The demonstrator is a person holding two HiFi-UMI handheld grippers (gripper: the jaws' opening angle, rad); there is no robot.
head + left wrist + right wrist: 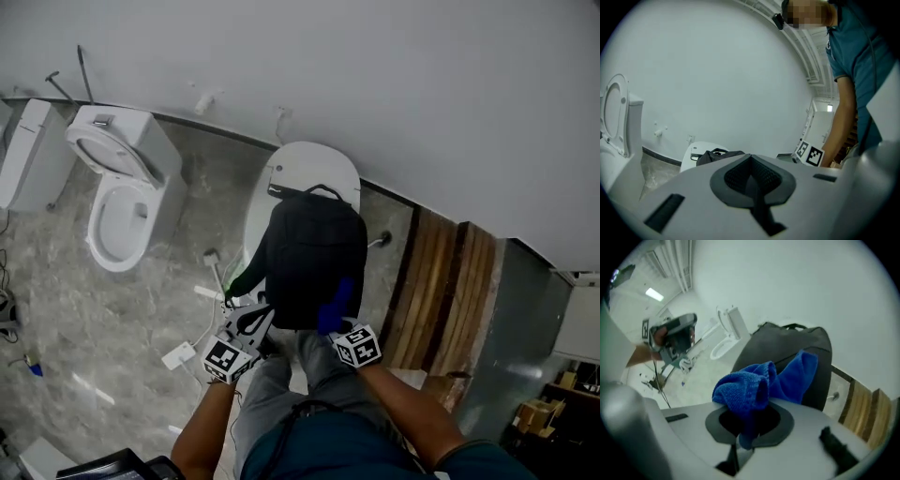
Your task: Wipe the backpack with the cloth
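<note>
While the left gripper (pixel 751 164) is closed, the right gripper (pixel 746 430) pinches the cloth (pixel 757 383).

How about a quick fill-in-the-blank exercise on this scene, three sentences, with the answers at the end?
1. The right gripper is shut on a ___ cloth.
2. The backpack is ___ in colour.
3. The left gripper is shut and holds ___.
Missing words: blue; black; nothing.
</note>
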